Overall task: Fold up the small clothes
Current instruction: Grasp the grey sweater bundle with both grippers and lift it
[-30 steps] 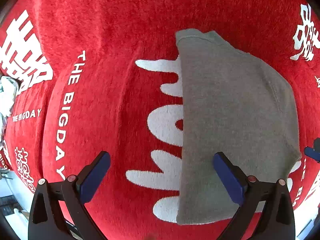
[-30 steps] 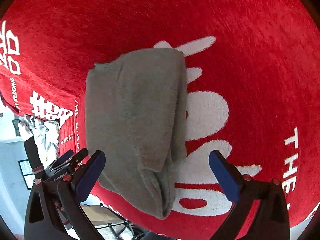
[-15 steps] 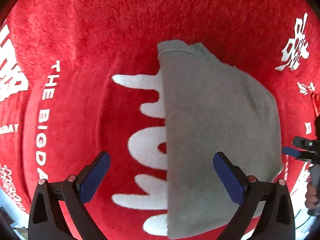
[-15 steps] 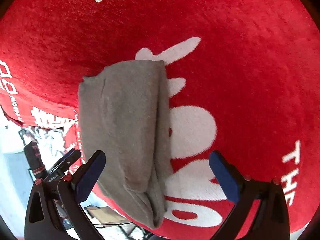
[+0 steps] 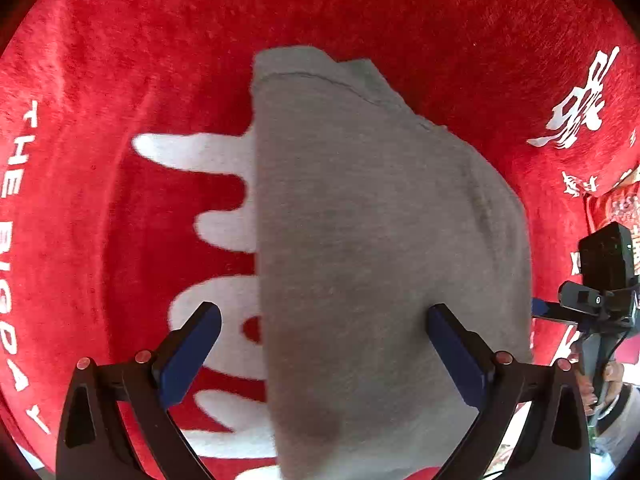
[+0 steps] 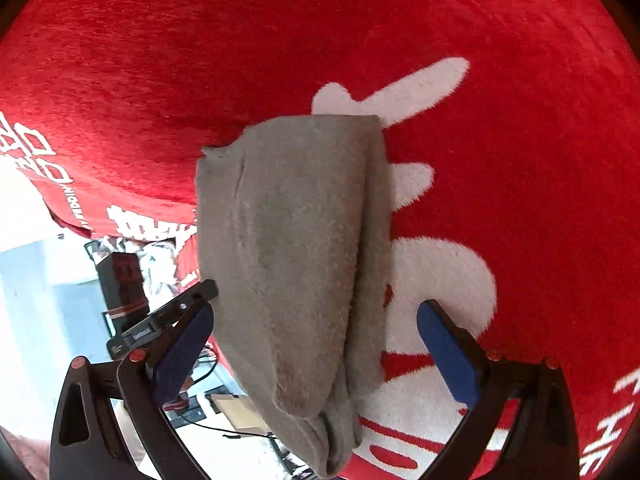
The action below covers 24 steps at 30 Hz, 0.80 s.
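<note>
Folded grey garment (image 5: 380,248) lies flat on the red tablecloth (image 5: 360,12), over its large white print, one end reaching the cloth's near edge. Left gripper (image 5: 324,344): jaws wide apart, empty, above the garment. Right gripper (image 6: 316,344): jaws likewise apart, empty, straddling the garment's end.

Grey garment (image 5: 380,240) of soft matt fleecy knit, slightly pilled, red cloth (image 5: 360,12) plush and fuzzy with white woven lettering, tongs (image 6: 316,336) matt black plastic with blue rubbery pads (image 6: 448,356)
</note>
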Motion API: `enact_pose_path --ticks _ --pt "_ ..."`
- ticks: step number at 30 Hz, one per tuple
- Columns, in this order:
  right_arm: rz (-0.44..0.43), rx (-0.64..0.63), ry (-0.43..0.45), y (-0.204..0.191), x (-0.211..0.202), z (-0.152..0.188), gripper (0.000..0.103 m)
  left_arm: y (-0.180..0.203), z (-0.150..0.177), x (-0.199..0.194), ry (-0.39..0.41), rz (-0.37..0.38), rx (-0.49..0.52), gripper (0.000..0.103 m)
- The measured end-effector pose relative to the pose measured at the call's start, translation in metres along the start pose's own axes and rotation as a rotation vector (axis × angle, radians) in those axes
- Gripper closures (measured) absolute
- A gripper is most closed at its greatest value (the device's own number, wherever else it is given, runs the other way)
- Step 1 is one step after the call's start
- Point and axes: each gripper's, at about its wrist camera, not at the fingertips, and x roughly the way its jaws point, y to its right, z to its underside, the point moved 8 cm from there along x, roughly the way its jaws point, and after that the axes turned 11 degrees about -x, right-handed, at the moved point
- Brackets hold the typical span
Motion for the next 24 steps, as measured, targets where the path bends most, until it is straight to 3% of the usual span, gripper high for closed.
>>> enact_pose_path --ticks 4,7,14,16,17,18,19,20,24 --pt "-0.095 -0.024 -0.03 -0.018 0.016 -0.005 0.001 0.024 0.003 0.011 -0.009 0.023 0.029 0.0" --pt "-0.101 -0.068 -0.055 -0.029 0.033 -0.008 0.001 0.033 0.005 0.02 -0.004 -0.01 0.055 0.0" --pt "-0.155 -0.025 -0.024 -0.027 0.037 -0.014 0.001 0.036 0.005 0.032 -0.007 0.008 0.039 0.0" --pt "-0.138 -0.029 -0.032 -0.031 0.04 -0.014 0.005 0.032 0.008 0.028 0.01 0.003 0.046 0.008" --pt "-0.132 -0.03 -0.037 -0.032 0.042 -0.013 0.021 0.032 0.01 0.024 0.025 0.005 0.049 0.015" --pt "-0.119 -0.023 -0.045 -0.03 0.043 -0.013 0.049 0.036 0.012 0.023 0.043 0.011 0.055 0.019" --pt "-0.097 -0.01 -0.058 -0.026 0.047 -0.01 0.064 0.037 0.013 0.02 0.054 0.016 0.061 0.028" --pt "-0.088 0.004 -0.063 -0.023 0.05 -0.007 0.07 0.037 0.016 0.016 0.067 0.027 0.068 0.037" --pt "-0.115 0.011 -0.023 -0.034 0.046 -0.004 0.07 0.035 0.022 0.001 0.071 0.068 0.087 0.052"
